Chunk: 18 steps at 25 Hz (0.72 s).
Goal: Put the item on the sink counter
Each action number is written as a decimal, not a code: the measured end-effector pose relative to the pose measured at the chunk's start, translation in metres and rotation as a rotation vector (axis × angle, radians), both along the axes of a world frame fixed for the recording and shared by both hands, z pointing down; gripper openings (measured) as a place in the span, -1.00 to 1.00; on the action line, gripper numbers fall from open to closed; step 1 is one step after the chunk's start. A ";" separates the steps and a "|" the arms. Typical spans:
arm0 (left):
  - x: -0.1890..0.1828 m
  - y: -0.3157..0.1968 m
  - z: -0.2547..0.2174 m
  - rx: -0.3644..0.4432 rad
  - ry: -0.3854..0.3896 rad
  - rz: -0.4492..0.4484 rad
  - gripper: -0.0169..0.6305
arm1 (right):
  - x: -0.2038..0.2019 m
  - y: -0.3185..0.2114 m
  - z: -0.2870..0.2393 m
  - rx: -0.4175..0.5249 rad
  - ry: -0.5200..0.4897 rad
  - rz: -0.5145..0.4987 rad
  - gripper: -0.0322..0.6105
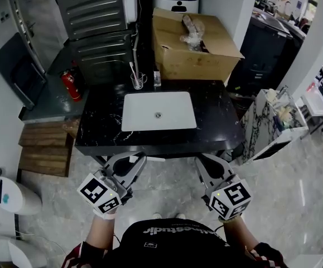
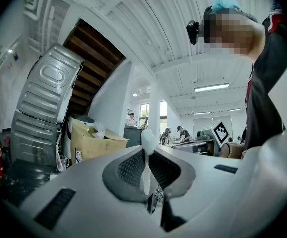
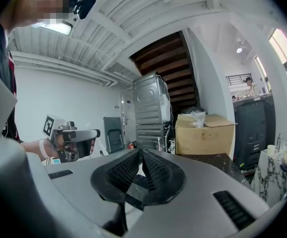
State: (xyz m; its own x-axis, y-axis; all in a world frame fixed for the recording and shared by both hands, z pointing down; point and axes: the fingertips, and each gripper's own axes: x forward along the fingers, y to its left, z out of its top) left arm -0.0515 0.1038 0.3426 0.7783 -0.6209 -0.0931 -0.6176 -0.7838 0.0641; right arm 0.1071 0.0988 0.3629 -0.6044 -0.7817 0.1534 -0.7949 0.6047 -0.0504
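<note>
My left gripper [image 1: 132,161] is held low in front of the black sink counter [image 1: 100,133], below its front edge. It is shut on a thin white item shaped like a toothbrush [image 2: 146,157], which stands up between the ribbed pads with its wider head above them. A white sliver of the item [image 1: 153,158] shows beside the jaws in the head view. My right gripper [image 1: 207,162] hangs level with it to the right, shut and empty, its pads [image 3: 153,170] meeting at the tips. The white basin [image 1: 158,110] lies in the counter's middle.
A glass cup with a toothbrush [image 1: 137,81] and a small bottle [image 1: 157,78] stand behind the basin. Behind those sits an open cardboard box [image 1: 197,46]. A red fire extinguisher [image 1: 70,85] and stacked grey machines [image 1: 97,21] are at the left. A marble-patterned stand [image 1: 273,121] is at the right.
</note>
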 end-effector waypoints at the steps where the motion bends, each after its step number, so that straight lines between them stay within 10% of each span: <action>1: -0.004 0.000 0.001 -0.001 0.002 -0.001 -0.85 | -0.003 0.000 0.000 -0.002 0.000 0.001 -0.77; 18: -0.076 -0.013 0.022 -0.039 0.044 0.001 -0.85 | -0.057 0.011 0.020 -0.040 0.041 0.026 -0.77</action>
State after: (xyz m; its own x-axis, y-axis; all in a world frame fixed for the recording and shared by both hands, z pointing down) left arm -0.1275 0.0912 0.3648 0.7743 -0.6243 -0.1035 -0.6131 -0.7806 0.1217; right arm 0.0497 0.1095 0.3833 -0.5764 -0.7900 0.2091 -0.8124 0.5817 -0.0414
